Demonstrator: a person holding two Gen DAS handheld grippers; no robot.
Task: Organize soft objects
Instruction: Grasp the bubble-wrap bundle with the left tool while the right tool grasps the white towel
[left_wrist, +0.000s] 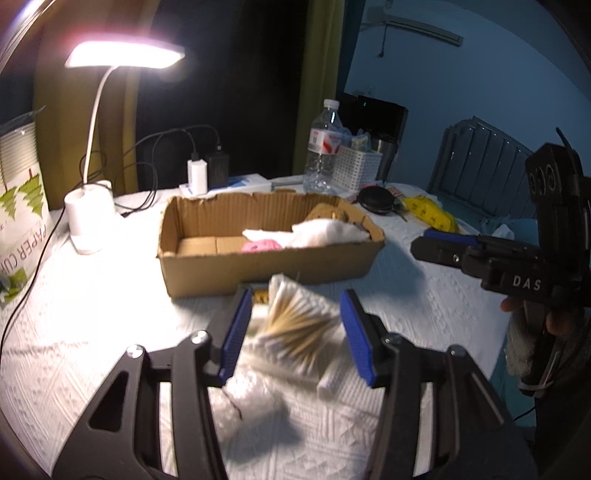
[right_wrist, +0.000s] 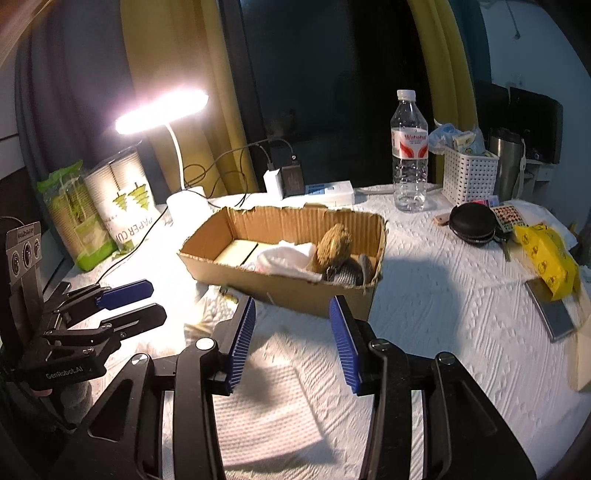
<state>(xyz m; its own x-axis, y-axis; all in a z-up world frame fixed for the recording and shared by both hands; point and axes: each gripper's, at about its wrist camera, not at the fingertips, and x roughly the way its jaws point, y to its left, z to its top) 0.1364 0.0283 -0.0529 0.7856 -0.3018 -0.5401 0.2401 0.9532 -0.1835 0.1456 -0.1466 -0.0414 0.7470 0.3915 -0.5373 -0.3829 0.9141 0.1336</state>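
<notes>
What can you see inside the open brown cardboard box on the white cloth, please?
The cardboard box holds a white soft cloth, a brown fuzzy lump, a grey knitted item and a pink piece. Anything beneath them is covered.

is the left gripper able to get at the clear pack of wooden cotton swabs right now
Probably yes: the left gripper is open, the clear pack of wooden cotton swabs lies on the white cloth between its jaws, nothing covering it.

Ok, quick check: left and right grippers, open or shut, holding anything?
Left gripper: open, pads apart around the pack of cotton swabs on the table, not pressing it.
Right gripper: open, nothing between its pads.
</notes>
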